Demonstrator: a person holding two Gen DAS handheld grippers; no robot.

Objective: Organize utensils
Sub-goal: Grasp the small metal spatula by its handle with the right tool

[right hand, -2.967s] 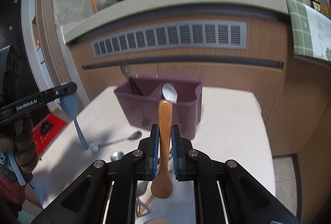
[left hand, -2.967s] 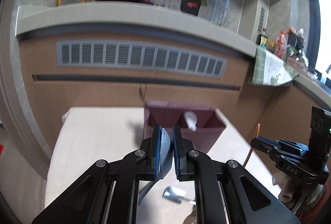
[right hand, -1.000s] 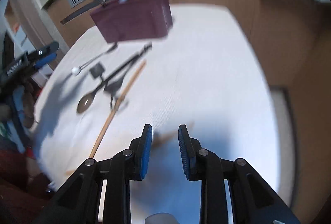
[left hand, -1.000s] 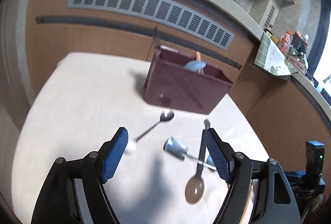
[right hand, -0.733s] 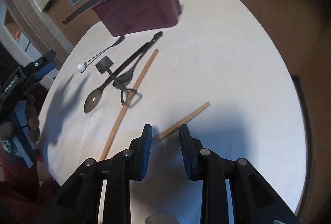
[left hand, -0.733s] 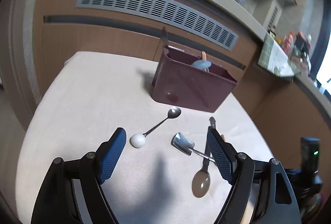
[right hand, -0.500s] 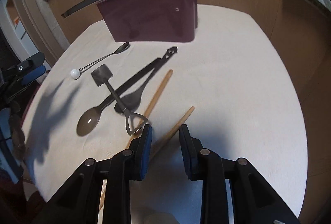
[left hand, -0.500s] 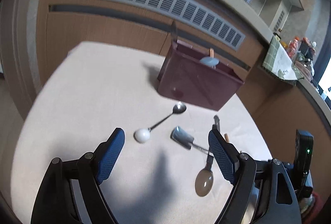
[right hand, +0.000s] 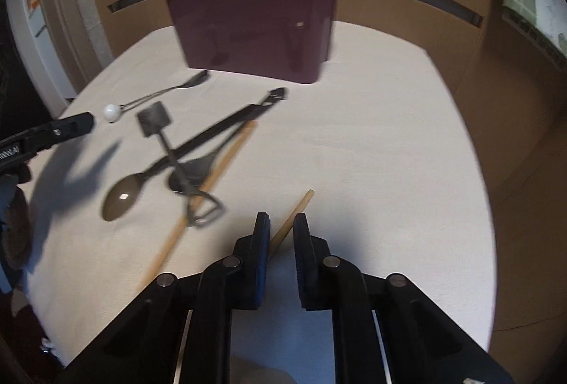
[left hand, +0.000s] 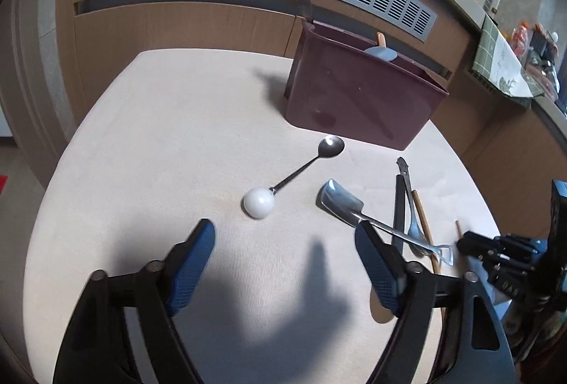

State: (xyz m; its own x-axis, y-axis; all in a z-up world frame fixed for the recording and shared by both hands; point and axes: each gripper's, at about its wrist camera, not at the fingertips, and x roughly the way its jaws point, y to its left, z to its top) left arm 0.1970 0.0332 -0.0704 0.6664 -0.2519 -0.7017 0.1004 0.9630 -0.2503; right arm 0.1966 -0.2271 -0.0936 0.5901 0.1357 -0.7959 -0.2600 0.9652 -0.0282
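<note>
In front of the maroon caddy, the right gripper is narrowing around a lone wooden chopstick, needing a square pinch before lifting, while the left gripper is hovering wide, empty.

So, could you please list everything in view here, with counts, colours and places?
Plastic utensil caddy: one, maroon, far side of the table, utensils standing in it.
Ball-handled metal spoon: one, silver with white ball, before the caddy.
Metal scoop with loop handle: one, silver, lying across the dark utensils.
Plastic spoon: one, brown, table centre.
Wooden chopsticks: two, tan, one between the right gripper's jaws.
Tablecloth: one, cream.
Left gripper: open, nothing between its jaws.
Right gripper: jaws just closing around a chopstick.
</note>
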